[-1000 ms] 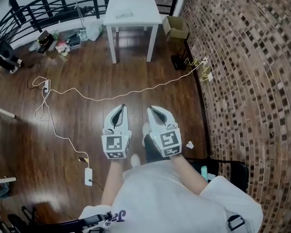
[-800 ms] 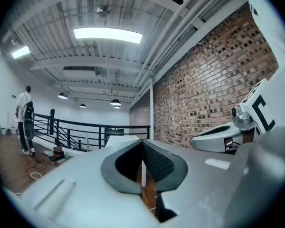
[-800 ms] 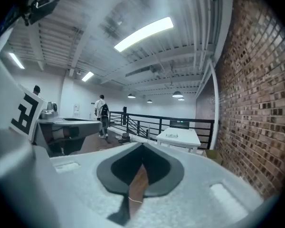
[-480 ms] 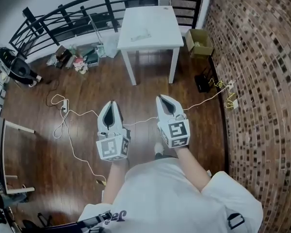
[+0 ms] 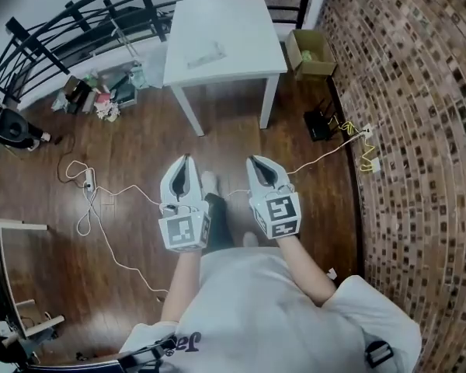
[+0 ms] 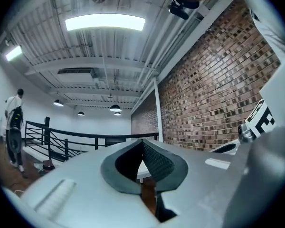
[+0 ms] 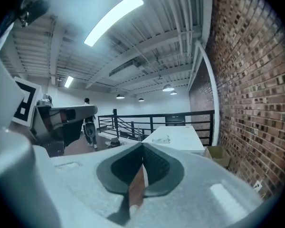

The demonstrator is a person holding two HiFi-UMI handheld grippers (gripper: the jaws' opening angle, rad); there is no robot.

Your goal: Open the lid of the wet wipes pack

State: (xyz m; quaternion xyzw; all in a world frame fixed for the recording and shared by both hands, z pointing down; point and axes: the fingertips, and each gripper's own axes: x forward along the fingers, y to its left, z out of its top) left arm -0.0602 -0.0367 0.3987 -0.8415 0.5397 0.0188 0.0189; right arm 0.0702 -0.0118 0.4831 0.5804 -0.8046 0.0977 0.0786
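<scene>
Looking down in head view: wet wipes pack (image 5: 206, 53) flat on white table (image 5: 245, 29), well ahead of left gripper (image 5: 186, 159) and right gripper (image 5: 253, 161).
Left gripper view: jaws together, empty.
Right gripper view: jaws together (nothing between), pack on table beyond tips.

We locate the wet wipes pack (image 5: 204, 53), pale and flat, lying on the white table (image 5: 248, 29) at 12 o'clock.

Showing white table (image 5: 225, 41), dark brown wood-plank floor (image 5: 140, 130), mottled red-brown brick wall (image 5: 419, 130), black railing (image 5: 78, 10), tan box (image 5: 309, 53), white shirt (image 5: 248, 309); pale grey left gripper (image 5: 186, 160) and right gripper (image 5: 253, 160) carrying black-and-white square-marker cubes (image 5: 185, 231).
</scene>
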